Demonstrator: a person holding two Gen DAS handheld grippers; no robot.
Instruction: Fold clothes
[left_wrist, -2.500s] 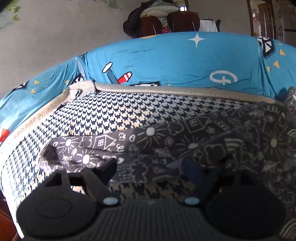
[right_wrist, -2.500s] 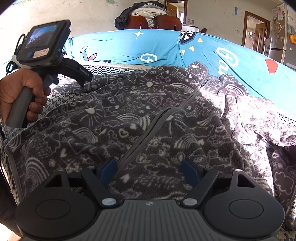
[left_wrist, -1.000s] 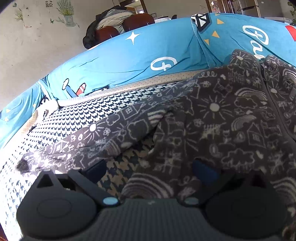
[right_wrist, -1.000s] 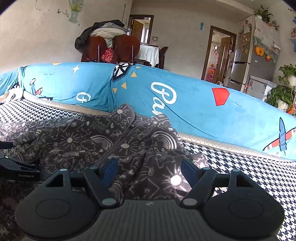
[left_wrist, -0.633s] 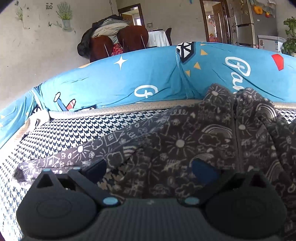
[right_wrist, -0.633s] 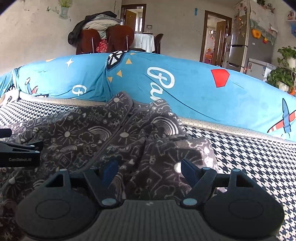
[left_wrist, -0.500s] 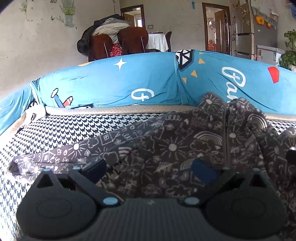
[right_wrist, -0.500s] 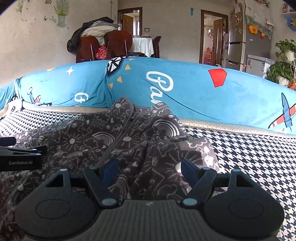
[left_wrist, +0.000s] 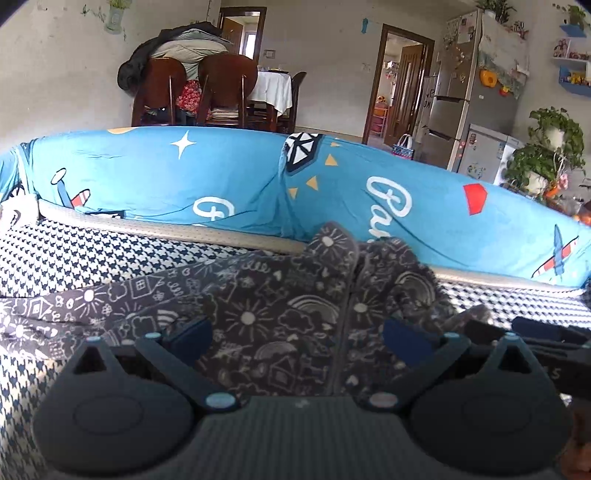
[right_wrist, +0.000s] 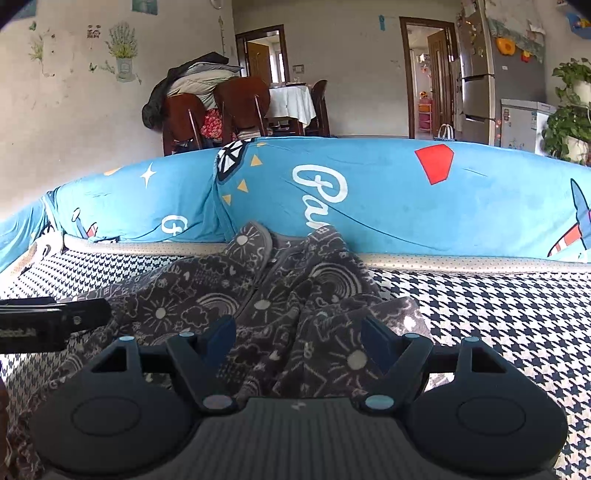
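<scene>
Both grippers, left (left_wrist: 295, 338) and right (right_wrist: 298, 341), now raised off the jacket (right_wrist: 280, 306), fingers wide open, holding nothing; jacket flat on sofa (sleeve outstretched, fold barely begun).

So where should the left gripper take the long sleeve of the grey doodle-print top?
Probably at the cuff end of the sleeve, coming from above. It lies stretched flat on the houndstooth cover, away from the bunched body, so it should lift cleanly.

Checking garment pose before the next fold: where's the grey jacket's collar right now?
In both wrist views the collar sits centre frame at the jacket's far end, propped against the blue sofa back, on the houndstooth seat.
</scene>
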